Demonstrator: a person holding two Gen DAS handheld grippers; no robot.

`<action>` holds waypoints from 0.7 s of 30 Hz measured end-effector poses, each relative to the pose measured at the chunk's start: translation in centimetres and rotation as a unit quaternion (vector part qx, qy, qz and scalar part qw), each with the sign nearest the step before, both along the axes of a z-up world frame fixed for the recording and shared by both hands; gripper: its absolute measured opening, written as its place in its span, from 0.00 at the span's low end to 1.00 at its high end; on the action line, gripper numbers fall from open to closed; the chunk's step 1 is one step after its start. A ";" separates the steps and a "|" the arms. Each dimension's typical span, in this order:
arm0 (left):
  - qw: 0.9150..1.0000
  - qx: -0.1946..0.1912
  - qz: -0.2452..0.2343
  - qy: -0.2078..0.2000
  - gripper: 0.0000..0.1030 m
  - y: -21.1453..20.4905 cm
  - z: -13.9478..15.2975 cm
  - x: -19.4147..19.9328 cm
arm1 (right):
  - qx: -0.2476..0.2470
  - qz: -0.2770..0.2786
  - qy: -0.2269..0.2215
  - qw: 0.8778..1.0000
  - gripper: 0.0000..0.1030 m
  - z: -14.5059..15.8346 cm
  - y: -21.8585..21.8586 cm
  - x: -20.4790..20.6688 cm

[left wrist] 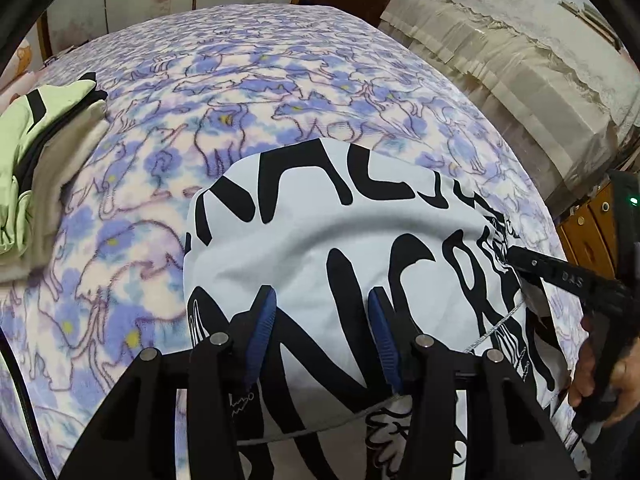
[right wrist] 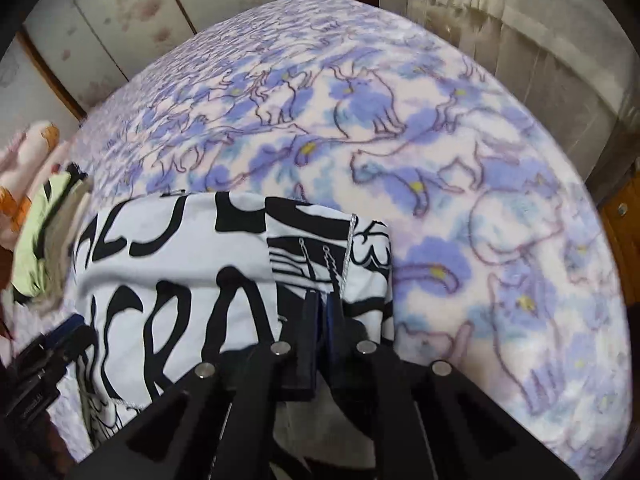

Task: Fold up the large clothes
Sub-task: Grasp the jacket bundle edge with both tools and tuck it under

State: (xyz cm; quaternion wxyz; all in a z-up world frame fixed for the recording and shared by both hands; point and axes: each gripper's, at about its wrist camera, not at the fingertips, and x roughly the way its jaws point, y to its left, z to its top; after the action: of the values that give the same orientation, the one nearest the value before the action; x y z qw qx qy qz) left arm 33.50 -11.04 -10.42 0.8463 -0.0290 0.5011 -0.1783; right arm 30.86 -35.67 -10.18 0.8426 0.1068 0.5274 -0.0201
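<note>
Cat-print blanket (left wrist: 240, 92) — left hand-held gripper (left wrist: 322, 300) agape over shirt (left wrist: 320, 220), right hand-held gripper (right wrist: 322, 304) pinched together.

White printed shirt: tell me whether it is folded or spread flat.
Folded. The white printed shirt lies doubled on the blanket, one printed layer overlapping another.

A bed (left wrist: 280, 80) carries everything here, covered by a fleece blanket (right wrist: 460, 184) printed with blue-violet cats and flowers on a pale ground. A white garment with bold black lettering (left wrist: 340, 240) lies directly on the blanket at the near side of the bed, partly folded, its edges resting flat on the fleece. To the left of that garment, apart from it, sits a small stack of folded clothes (left wrist: 44, 152), pale green on top, with black and beige layers beneath.
</note>
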 end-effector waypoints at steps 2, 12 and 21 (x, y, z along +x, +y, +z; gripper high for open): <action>1.000 -0.004 0.000 0.011 0.59 0.1 0.5 -0.4 | 0.009 0.014 -0.010 1.000 0.06 1.1 0.7 -1.0; 0.999 -0.038 0.014 -0.007 0.75 1.8 3.0 -7.6 | 0.048 0.074 -0.090 0.992 0.42 5.8 5.6 -8.5; 1.000 -0.025 0.014 0.012 0.74 1.2 -0.7 -12.8 | 0.057 0.088 -0.013 0.994 0.42 -0.2 6.7 -11.7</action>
State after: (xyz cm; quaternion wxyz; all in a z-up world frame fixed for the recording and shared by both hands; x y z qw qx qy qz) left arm 20.74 -9.85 -11.14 0.8418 -0.0595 0.5059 -0.1785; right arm 19.19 -28.95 -10.37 0.8405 0.1079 0.5241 0.0853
